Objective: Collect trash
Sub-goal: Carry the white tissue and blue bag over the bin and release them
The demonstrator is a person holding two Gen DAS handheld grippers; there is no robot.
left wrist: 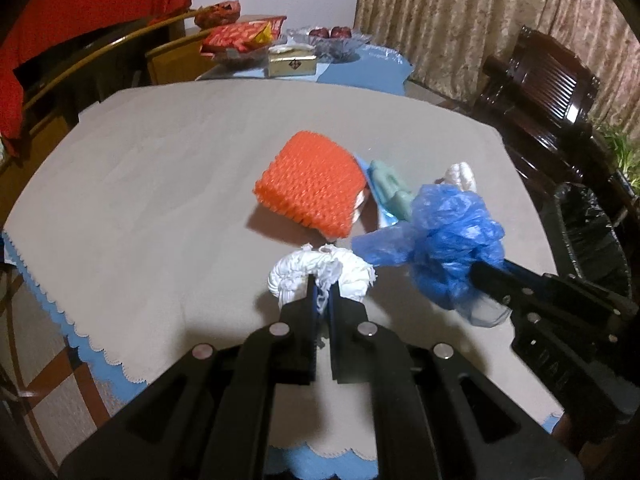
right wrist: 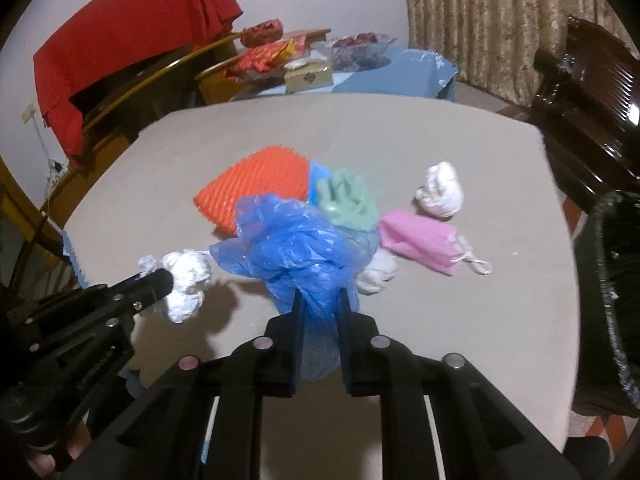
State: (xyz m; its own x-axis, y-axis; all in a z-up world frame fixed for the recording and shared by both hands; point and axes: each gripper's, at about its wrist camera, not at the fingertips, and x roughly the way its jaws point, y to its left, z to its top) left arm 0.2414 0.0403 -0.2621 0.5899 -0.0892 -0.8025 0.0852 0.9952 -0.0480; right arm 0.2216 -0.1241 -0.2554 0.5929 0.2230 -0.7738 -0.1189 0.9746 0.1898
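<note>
My left gripper [left wrist: 323,286] is shut on a crumpled white tissue [left wrist: 320,270], held just above the beige tablecloth [left wrist: 160,184]; it also shows in the right wrist view [right wrist: 186,276]. My right gripper [right wrist: 320,300] is shut on a crumpled blue plastic bag [right wrist: 292,240], also seen in the left wrist view [left wrist: 452,236]. On the table lie an orange foam net [right wrist: 252,190], a green glove [right wrist: 348,200], a pink mask [right wrist: 420,238] and another white tissue ball [right wrist: 440,192].
A black-lined trash bin [right wrist: 616,300] stands at the table's right edge, also seen in the left wrist view [left wrist: 588,240]. A dark wooden chair [right wrist: 588,92] is behind it. A second table with snacks and a tin box [left wrist: 292,62] is at the back.
</note>
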